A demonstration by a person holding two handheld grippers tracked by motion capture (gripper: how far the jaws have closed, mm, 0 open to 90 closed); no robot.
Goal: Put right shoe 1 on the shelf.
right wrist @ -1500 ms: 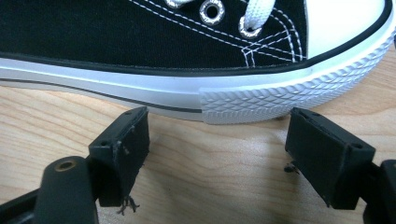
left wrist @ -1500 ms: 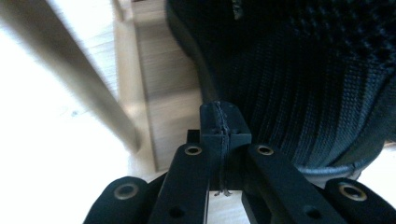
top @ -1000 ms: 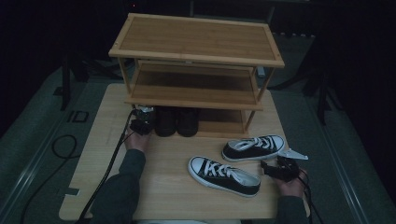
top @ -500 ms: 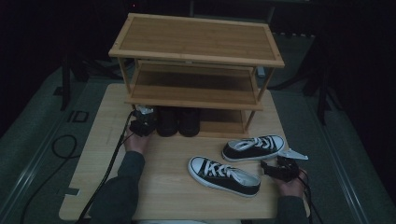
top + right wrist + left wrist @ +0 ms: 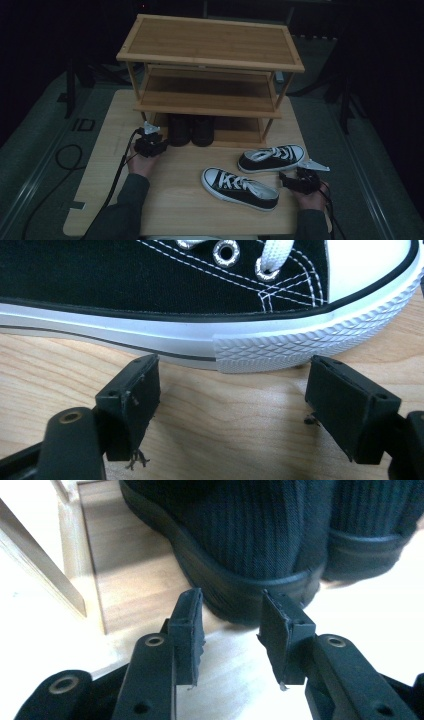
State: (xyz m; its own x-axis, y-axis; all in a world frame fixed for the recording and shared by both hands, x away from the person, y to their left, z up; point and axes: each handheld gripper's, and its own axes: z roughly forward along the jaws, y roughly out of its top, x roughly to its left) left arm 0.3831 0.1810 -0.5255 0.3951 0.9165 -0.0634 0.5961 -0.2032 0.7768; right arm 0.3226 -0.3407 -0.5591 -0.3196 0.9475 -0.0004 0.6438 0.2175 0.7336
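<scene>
- Since the earlier frame the left gripper (image 5: 150, 145) has drawn back from the black knit boots (image 5: 190, 129) on the rack's bottom shelf (image 5: 240, 136), its jaws just opening, nothing between them
- Boots look soft, light; grip the firmer heel rim
- Right gripper (image 5: 299, 181) jaws spread beside the near sneaker (image 5: 240, 188) on the counter (image 5: 175, 200); its rubber sole looks grippy

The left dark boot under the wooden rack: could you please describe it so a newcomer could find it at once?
Start at the wooden rack on the table. On its bottom shelf stand two dark boots; the left dark boot is nearest the left gripper, unlike the white-soled sneakers in front.
</scene>
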